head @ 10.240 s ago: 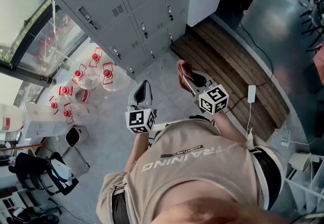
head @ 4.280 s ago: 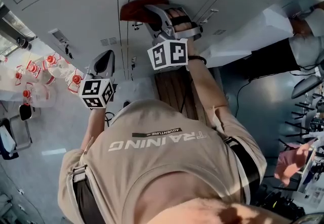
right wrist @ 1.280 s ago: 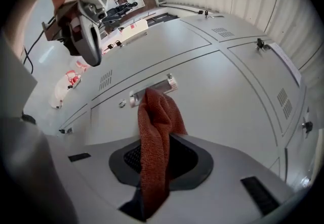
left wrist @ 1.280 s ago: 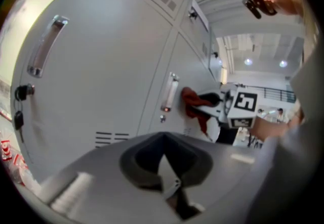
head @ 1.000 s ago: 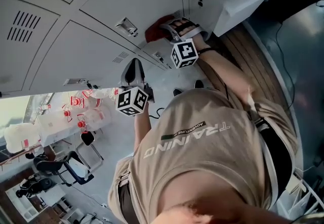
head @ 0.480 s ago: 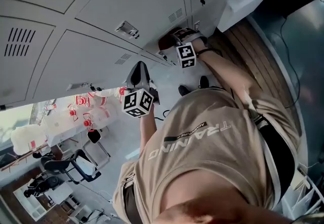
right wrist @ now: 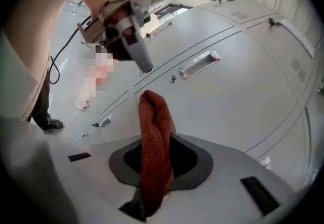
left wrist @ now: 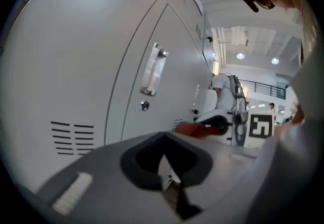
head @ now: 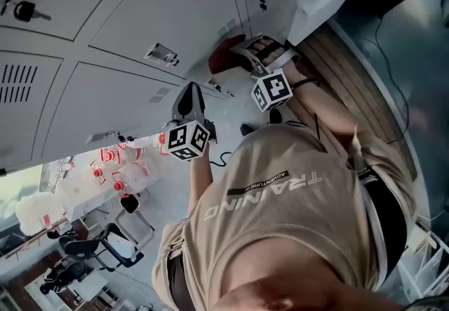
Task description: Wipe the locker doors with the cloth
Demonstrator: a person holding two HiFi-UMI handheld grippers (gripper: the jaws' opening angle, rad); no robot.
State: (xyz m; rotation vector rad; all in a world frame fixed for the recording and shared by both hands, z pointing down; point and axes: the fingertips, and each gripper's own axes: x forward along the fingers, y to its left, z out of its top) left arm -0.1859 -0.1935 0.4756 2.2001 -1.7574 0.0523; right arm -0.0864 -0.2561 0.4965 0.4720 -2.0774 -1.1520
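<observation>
The right hand-held gripper [right wrist: 150, 193] is pinching a red cloth [right wrist: 154, 137], seemingly soft, light and limp, by its bunched fold, the rest poking ahead toward the locker door [right wrist: 238, 96], while the left hand-held gripper [left wrist: 171, 187] is hovering nearby, jaws pressed together, empty.

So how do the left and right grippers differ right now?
The right gripper has its tongs clamped on the red cloth; the left gripper has its tongs shut on nothing. The right gripper reaches up to the locker door, while the left gripper hangs back, nearer the person's body. Both point toward the lockers.
</observation>
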